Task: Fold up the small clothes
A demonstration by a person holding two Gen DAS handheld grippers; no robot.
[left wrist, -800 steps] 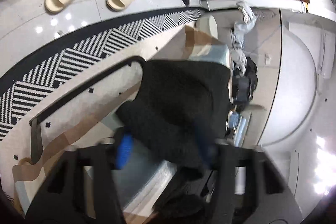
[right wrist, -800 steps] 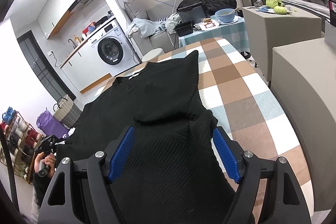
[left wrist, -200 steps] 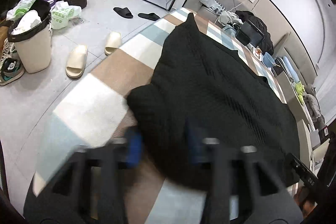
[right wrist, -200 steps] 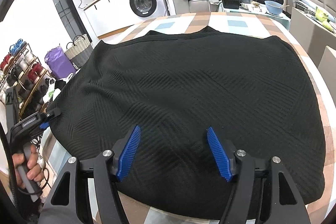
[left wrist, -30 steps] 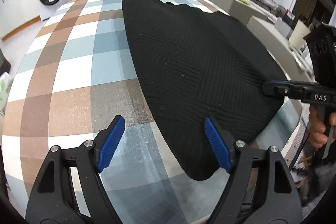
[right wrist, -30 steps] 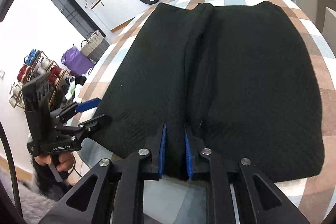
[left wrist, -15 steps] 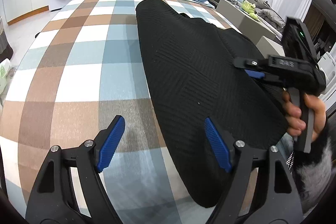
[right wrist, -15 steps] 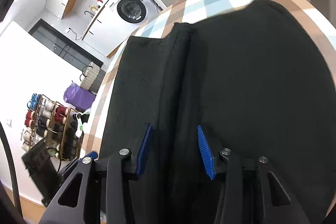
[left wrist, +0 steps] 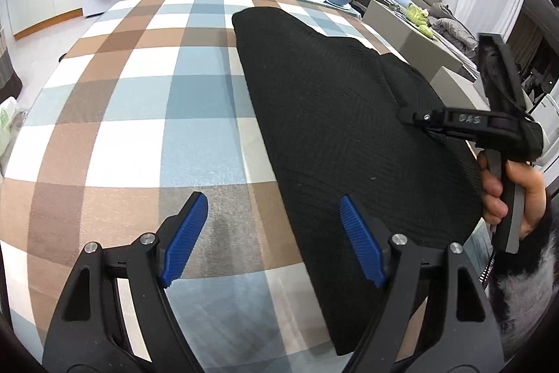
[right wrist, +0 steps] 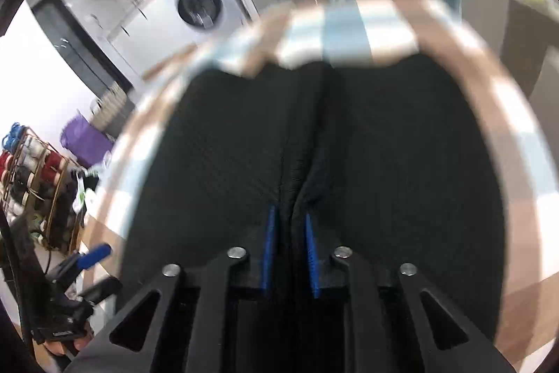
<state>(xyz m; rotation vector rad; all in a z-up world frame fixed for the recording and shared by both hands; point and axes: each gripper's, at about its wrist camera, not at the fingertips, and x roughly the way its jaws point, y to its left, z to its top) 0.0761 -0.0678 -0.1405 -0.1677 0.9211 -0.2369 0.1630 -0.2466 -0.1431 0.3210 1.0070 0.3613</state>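
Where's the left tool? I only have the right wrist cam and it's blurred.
Observer: The left tool is open with nothing between its pads. It straddles the near left edge of the black garment.
Operator: Is that edge lying flat?
Observer: Yes, it lies flat on the checked tablecloth, and one pad is over bare cloth.

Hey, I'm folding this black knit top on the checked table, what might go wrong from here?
The right gripper is closing its jaws on only a thin ridge of the black top, so the fabric may slip out. The left gripper is open and holds nothing, so the garment could drag unevenly. Its near hem hangs over the table edge and may slide off.
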